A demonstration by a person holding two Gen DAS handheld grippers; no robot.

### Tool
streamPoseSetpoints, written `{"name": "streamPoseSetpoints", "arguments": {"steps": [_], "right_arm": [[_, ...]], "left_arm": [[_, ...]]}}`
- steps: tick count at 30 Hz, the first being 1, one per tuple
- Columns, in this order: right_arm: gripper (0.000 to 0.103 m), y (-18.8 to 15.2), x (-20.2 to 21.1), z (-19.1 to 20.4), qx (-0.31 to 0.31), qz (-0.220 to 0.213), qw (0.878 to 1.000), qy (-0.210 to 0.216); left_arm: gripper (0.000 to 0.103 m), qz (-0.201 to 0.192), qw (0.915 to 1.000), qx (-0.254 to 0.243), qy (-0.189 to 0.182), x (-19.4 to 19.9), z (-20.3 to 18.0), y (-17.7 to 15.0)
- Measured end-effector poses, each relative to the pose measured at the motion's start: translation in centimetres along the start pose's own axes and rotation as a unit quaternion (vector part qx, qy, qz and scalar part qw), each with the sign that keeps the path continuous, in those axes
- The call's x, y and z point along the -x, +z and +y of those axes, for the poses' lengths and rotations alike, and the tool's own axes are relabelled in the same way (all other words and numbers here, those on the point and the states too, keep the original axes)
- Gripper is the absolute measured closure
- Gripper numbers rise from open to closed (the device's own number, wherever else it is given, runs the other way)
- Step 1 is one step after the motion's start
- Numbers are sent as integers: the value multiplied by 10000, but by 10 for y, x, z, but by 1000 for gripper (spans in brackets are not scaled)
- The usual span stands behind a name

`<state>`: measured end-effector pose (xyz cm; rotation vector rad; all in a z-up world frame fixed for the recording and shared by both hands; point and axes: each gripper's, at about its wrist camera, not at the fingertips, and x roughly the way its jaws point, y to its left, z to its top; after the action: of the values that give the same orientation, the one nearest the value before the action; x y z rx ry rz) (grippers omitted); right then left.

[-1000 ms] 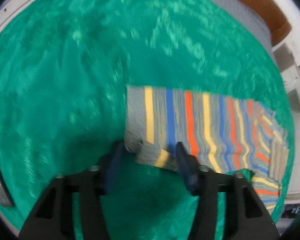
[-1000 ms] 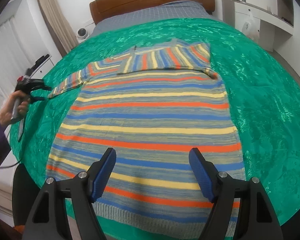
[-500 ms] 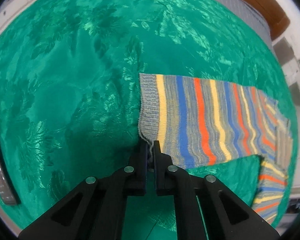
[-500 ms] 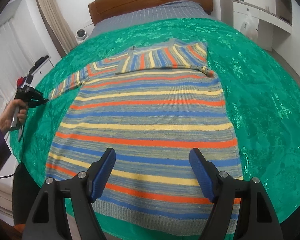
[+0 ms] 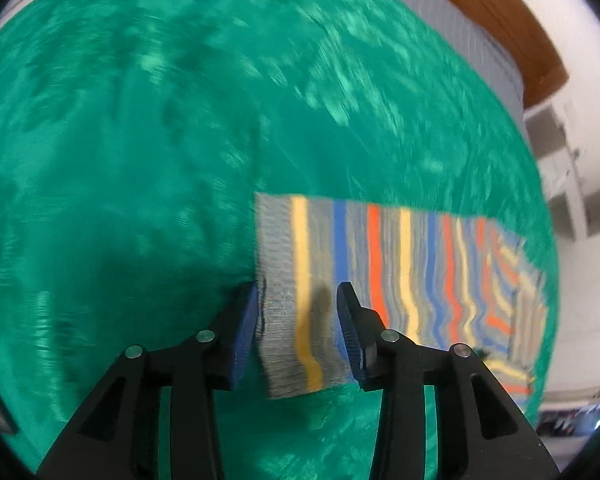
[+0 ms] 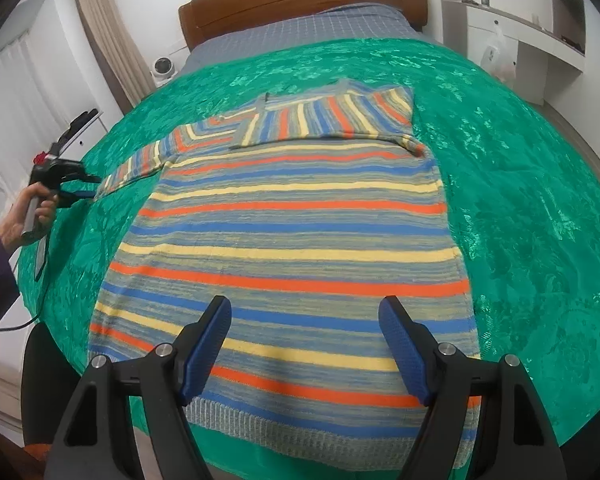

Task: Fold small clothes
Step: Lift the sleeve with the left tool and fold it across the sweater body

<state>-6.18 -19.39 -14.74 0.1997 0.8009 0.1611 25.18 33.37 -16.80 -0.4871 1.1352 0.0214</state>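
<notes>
A striped knitted sweater (image 6: 296, 232) in grey, blue, yellow and orange lies flat on the green bedspread (image 6: 520, 168). Its right sleeve is folded across the chest; its left sleeve (image 5: 380, 264) stretches out to the side. My left gripper (image 5: 296, 320) is open, its blue pads on either side of the sleeve's cuff end, which lies between them. It also shows in the right wrist view (image 6: 76, 184), held at the sleeve tip. My right gripper (image 6: 304, 344) is open and empty, hovering over the sweater's hem.
The bed has a wooden headboard (image 6: 300, 0) and a grey checked sheet (image 6: 300, 28) at the far end. White shelves (image 6: 540, 40) stand at the right, curtains and a white cabinet at the left. The bedspread's edge drops off near my left gripper.
My left gripper was shut on the cuff corner half a second ago; now it is open with the cuff between its pads. The right gripper has barely moved.
</notes>
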Motion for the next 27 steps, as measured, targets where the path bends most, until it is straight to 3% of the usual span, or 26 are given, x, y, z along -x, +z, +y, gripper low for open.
{"name": "streamPoseSetpoints", "arguments": {"steps": [1, 2, 7, 10, 13, 17, 20, 23, 24, 26, 27], "right_arm": [[27, 0, 0, 0, 27, 4, 10000, -9], [27, -1, 0, 0, 35, 6, 10000, -12], [27, 0, 5, -9, -109, -74, 9999, 17], [27, -1, 8, -17, -192, -157, 9997, 41], [27, -3, 9, -28, -292, -216, 9993, 68], [27, -9, 10, -45, -544, -254, 9981, 102], [27, -15, 14, -59, -722, -330, 9968, 80], [27, -21, 19, -77, -921, -358, 9951, 26], [27, -23, 20, -81, -959, -363, 9947, 8], [27, -26, 23, -90, -1060, -382, 9936, -48], [27, -28, 24, -96, -1123, -387, 9929, -79]], "left_arm": [[91, 40, 9996, -164, 216, -6, -8, -3], [101, 64, 9984, -300, 478, -8, -13, -7], [102, -277, 9914, -522, 1166, 11, -44, -4], [102, -700, 9775, -1330, 1479, 43, -96, -5], [102, -980, 9634, -2147, 1269, 71, -171, -19], [102, -1123, 9418, -3112, 595, 91, -281, -56], [102, -994, 9314, -3499, 154, 82, -343, -85], [102, -833, 9213, -3799, -37, 49, -392, -116], [99, -791, 9196, -3848, -73, 38, -402, -119], [82, -548, 9181, -3922, -130, 3, -420, -138], [52, -350, 9201, -3900, -29, -13, -425, -144]]}}
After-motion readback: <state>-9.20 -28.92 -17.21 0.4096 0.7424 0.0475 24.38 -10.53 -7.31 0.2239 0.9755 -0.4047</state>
